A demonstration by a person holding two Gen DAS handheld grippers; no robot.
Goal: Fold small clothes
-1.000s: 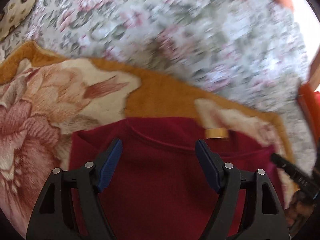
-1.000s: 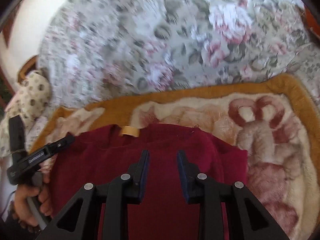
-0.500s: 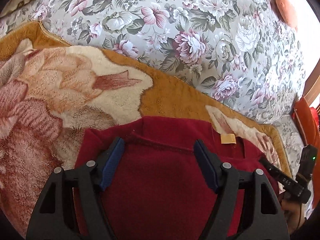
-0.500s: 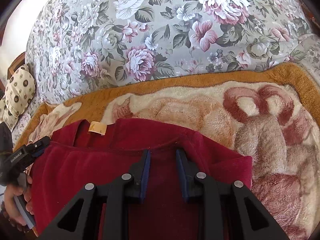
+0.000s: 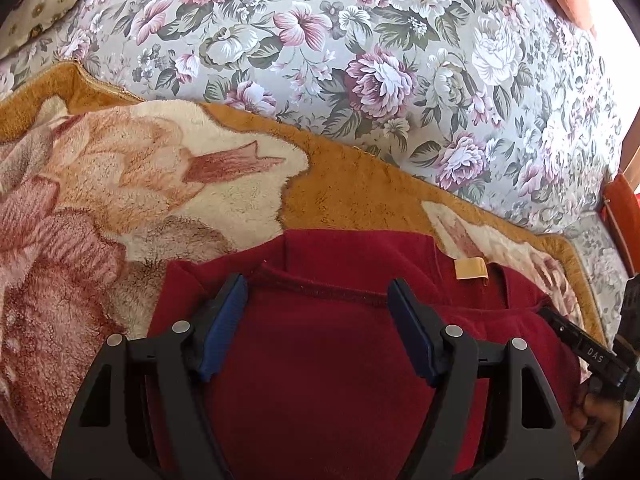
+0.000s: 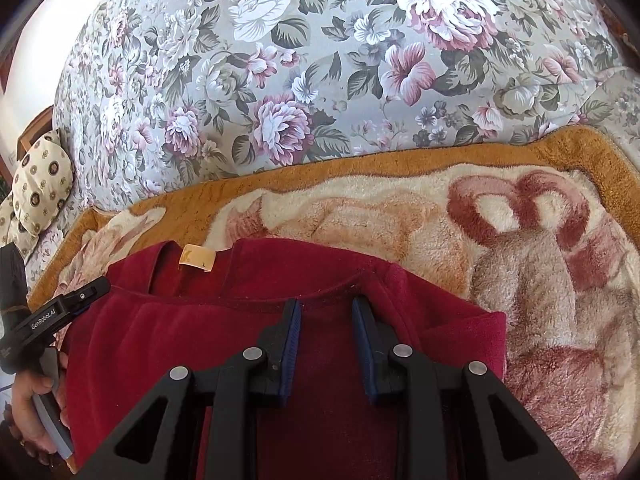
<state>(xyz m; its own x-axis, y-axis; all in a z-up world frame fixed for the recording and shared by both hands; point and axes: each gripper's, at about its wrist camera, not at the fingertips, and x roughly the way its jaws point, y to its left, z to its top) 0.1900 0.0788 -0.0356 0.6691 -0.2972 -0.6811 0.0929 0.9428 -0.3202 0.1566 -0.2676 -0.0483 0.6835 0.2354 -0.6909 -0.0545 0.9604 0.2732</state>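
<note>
Dark-red fleece top (image 5: 320, 360) flat on plush floral blanket (image 5: 120, 184), neckline away from us.

We've got the L gripper (image 5: 316, 296) w/ jaws wide, straddling the front neckline, pads not pressing; R gripper (image 6: 325, 312) jaws narrow w/ neckline edge btwn them, can't tell if they pinch. Tan neck label (image 6: 197, 261) sits inside the collar. Floral bedspread (image 6: 320, 80) beyond the blanket. No containers in view.

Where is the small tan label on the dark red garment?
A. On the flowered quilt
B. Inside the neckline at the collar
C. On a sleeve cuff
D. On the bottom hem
B: the tan label sits just inside the neck opening of the dark red garment, which lies on the plush blanket.
</note>
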